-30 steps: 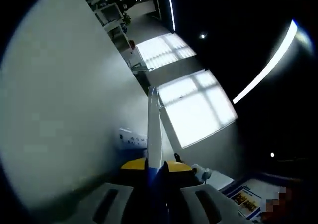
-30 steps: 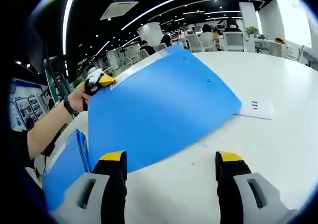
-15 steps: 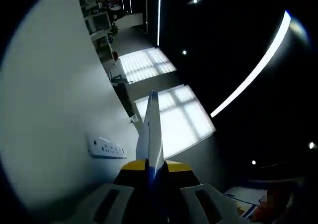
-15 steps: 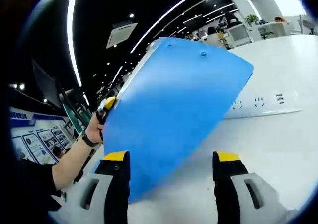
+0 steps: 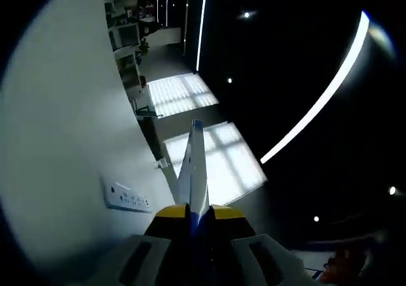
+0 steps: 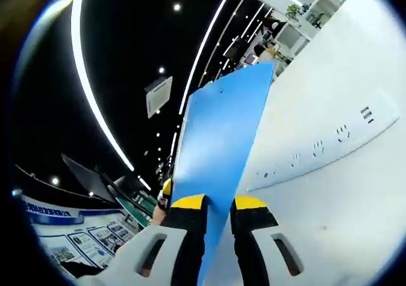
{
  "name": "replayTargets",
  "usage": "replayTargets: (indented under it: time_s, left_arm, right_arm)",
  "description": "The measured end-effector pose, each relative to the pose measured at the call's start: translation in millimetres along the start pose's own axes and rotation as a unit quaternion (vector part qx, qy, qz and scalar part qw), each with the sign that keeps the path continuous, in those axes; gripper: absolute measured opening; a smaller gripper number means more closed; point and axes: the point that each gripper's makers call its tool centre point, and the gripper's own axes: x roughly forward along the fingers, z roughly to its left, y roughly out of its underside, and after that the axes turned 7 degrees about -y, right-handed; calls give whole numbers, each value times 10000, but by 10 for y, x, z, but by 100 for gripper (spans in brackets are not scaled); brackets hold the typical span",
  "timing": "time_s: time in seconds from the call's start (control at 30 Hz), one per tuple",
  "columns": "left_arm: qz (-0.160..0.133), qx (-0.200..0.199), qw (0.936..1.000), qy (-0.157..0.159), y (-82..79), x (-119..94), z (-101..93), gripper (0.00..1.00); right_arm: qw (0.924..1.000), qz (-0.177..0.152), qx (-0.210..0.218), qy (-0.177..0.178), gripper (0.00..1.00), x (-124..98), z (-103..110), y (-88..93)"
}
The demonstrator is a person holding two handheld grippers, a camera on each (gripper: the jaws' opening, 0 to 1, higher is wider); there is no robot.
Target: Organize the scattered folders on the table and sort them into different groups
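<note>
Both claws pinch the thin blue plastic folder (image 6: pixel 219 143), held up on edge above the white surface (image 6: pixel 342 191): the right claw (image 6: pixel 217 203) clamps its near edge, the left claw (image 5: pixel 197 211) another edge. It looks light, slick and bendy, so edge grips suit it.

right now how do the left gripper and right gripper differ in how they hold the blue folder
The left gripper has its jaws pressed shut on the blue folder, seen edge-on as a thin sliver in its view. The right gripper shows a narrow gap between its jaws around the folder's edge, and its view shows the folder's broad blue face. The left gripper also shows far down the folder in the right gripper view. Both have yellow-tipped jaws on the same folder, above the white table.
</note>
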Motion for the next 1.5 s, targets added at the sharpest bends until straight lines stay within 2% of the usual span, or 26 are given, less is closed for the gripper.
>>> replayTargets:
  time_s: [0.1,0.13,0.17,0.2,0.23,0.37,0.57,0.6,0.63,0.67,0.73,0.8,0.87,0.97,1.07,1.33,1.5]
  left_arm:
    - [-99,-4,9999,-27,-82,-5,-1,14]
    - [-136,-23,9999,-46,-91,-4,-13,14]
    - [-140,-28,9999,-35,-87,-2,-34,14]
    - [-127,-19,9999,-4,-9,-2,-96,14]
    - [-130,-16,9999,6,0,-3,-110,14]
    - [-73,252,9996,38,-13,3,-226,15]
    - [111,510,9985,-161,0,-18,-192,16]
    - [189,653,9973,-293,68,-28,-188,16]
    - [241,717,9966,-318,94,-32,-196,17]
    - [319,786,9957,-365,125,-39,-201,17]
    - [402,868,9946,-414,169,-45,-220,19]
    - [510,993,9924,-521,278,-63,-261,19]
    - [624,1109,9901,-592,375,-94,-307,19]
    - [759,1212,9872,-707,524,-153,-392,19]
    - [766,1189,9868,-787,586,-222,-446,19]
    - [853,1304,9827,-998,873,-451,-587,18]
    - [888,1397,9798,-1125,1128,-684,-667,19]
  right_arm:
    - [9999,-75,-113,-72,9,23,152,-37]
    - [9998,-135,-35,-159,8,37,226,-60]
    - [9990,-182,232,-326,7,59,321,-62]
    - [9984,-189,327,-415,6,63,363,-57]
    - [9981,-192,372,-453,6,64,383,-55]
    - [9988,-157,274,-383,5,39,433,-21]
    - [9984,-247,413,-281,5,25,481,15]
    - [9982,-271,460,-259,5,-42,423,-79]
    - [9979,-300,507,-251,5,-172,289,-288]
    - [9979,-307,517,-253,5,-196,303,-300]
    - [9983,-292,469,-186,5,-212,342,-261]
    - [9991,-236,342,-44,5,-183,359,-210]
    - [9990,-235,366,-35,5,-308,376,-228]
    - [9996,-173,229,-26,5,-385,548,-87]
    - [9999,-109,123,-4,5,-386,634,-24]
    - [9993,194,-274,174,6,-624,889,265]
    - [9983,386,-390,186,7,-751,1042,522]
